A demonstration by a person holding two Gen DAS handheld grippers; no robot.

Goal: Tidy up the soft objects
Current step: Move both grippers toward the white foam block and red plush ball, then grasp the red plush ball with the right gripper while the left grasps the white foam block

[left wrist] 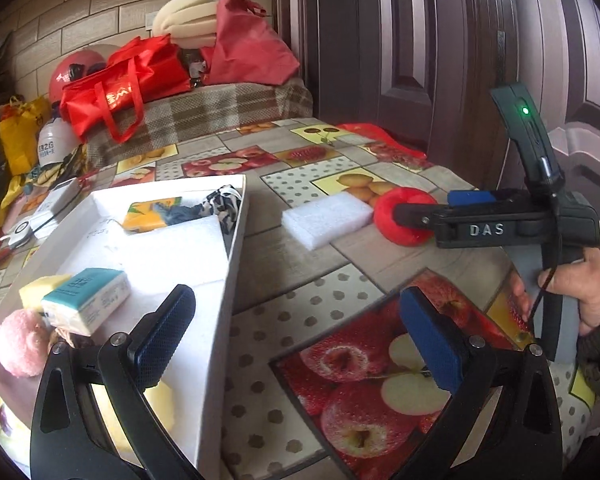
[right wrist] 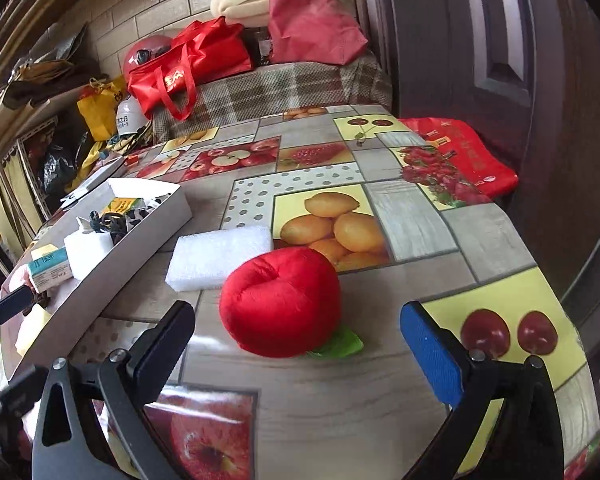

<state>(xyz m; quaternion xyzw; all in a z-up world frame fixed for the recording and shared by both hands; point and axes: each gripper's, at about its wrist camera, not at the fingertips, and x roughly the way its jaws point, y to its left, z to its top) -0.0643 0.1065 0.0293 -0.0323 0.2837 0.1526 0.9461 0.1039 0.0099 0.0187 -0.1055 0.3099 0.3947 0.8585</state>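
The right gripper (right wrist: 296, 344) sits wide open w/ the red plush apple (right wrist: 280, 300) lined up between its fingers but not yet touched; the apple rests on the fruit-print tablecloth (right wrist: 340, 408), a green felt leaf (right wrist: 340, 345) poking out under it, and the white foam block (right wrist: 220, 258) lies just beside it on the far-left side. The left gripper (left wrist: 296, 340) is also open and holds nothing, hovering over the near corner of the white box (left wrist: 224, 320), which already has a tissue pack (left wrist: 86, 304), a pink pom-pom (left wrist: 22, 346), an orange packet (left wrist: 152, 214) and a black-and-white cloth (left wrist: 224, 204) in it. Judging from this, the apple is next to grab, then the foam. Risks: apple is squashy and round, so a shallow pinch near its top could make it squirt out or roll fwd into the foam and shove it along. Closing too low might catch the leaf or snag the slick tablecloth and drag it. On the carry, the box wall is tall-ish, so a low pass could knock the box sideways, esp. since the left gripper isn't bracing it. Near end of the box looks crowded; dropping there may bounce the apple back out.
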